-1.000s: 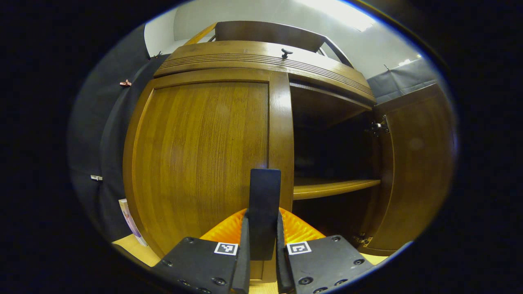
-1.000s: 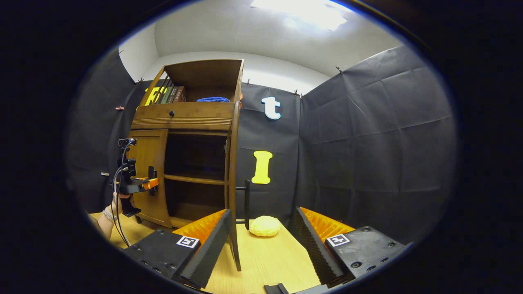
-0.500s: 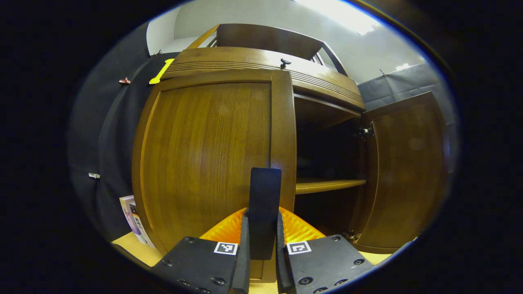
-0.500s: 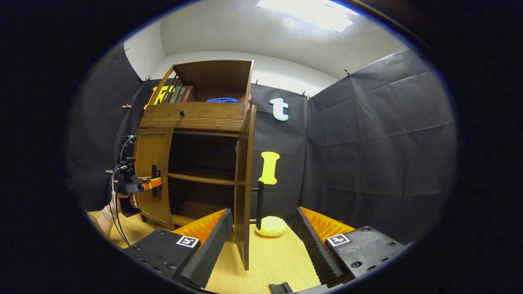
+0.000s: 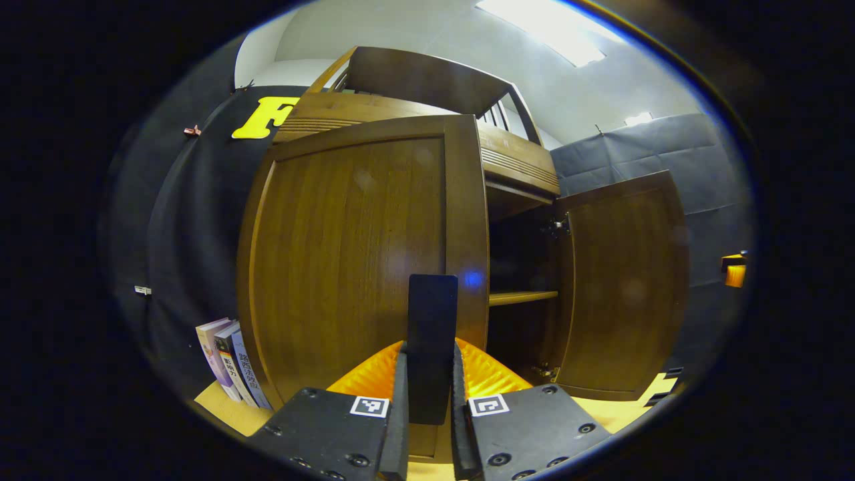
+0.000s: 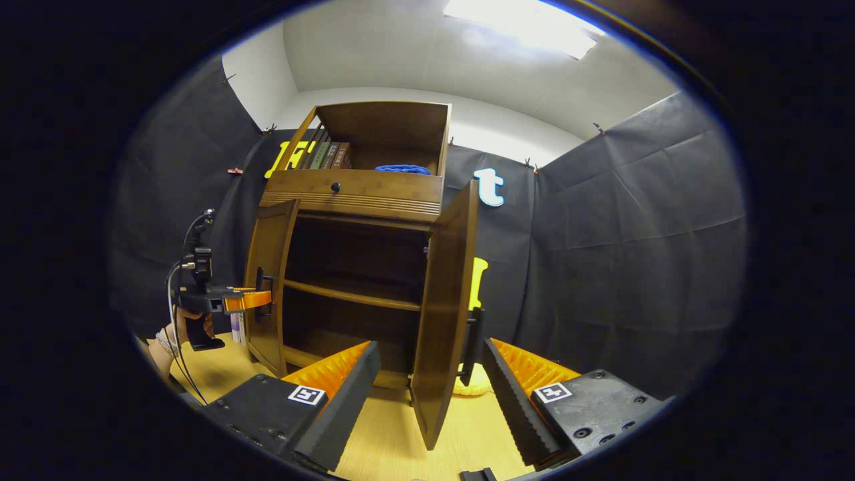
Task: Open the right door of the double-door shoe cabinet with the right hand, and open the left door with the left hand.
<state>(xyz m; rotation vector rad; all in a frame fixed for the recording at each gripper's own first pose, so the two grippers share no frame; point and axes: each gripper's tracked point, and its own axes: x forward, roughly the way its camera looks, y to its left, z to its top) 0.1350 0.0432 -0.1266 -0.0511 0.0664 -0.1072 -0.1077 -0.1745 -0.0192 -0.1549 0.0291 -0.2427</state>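
Right door [image 6: 444, 314] standing wide open, free of right claw [image 6: 427, 401], jaws spread apart. Left door [image 5: 361, 254] swung partly out, its black handle [image 5: 432, 347] clenched in left claw [image 5: 427, 401]. Remaining, by judgement: completing left door's swing.

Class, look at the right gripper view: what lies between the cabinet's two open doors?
Between the left door and right door: the dark open cabinet interior, crossed by one wooden shelf.
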